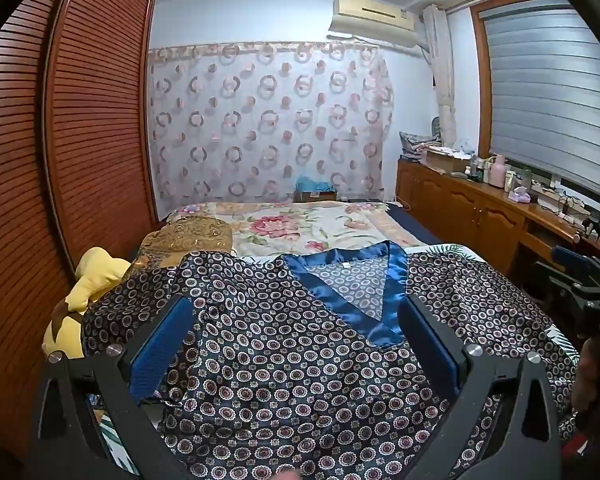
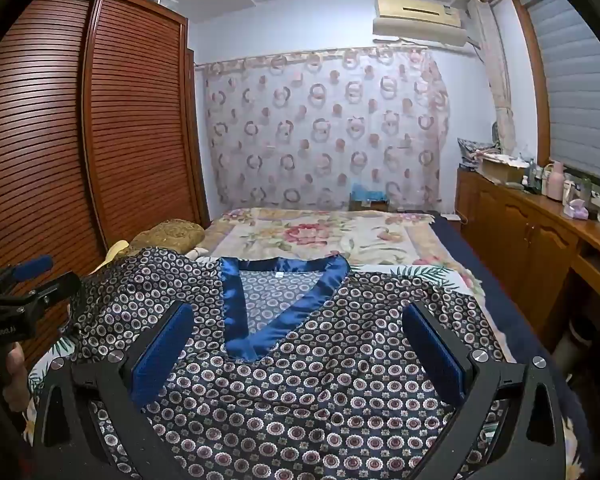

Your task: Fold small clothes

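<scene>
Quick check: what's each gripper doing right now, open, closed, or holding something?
Left gripper: open, fingers spread wide above the patterned top, holding nothing.
Right gripper: open, fingers wide over the same top, holding nothing.

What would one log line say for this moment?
stage: before first fold | shirt: spread flat on bed, collar away | left gripper: open, above shirt | right gripper: open, above shirt
</scene>
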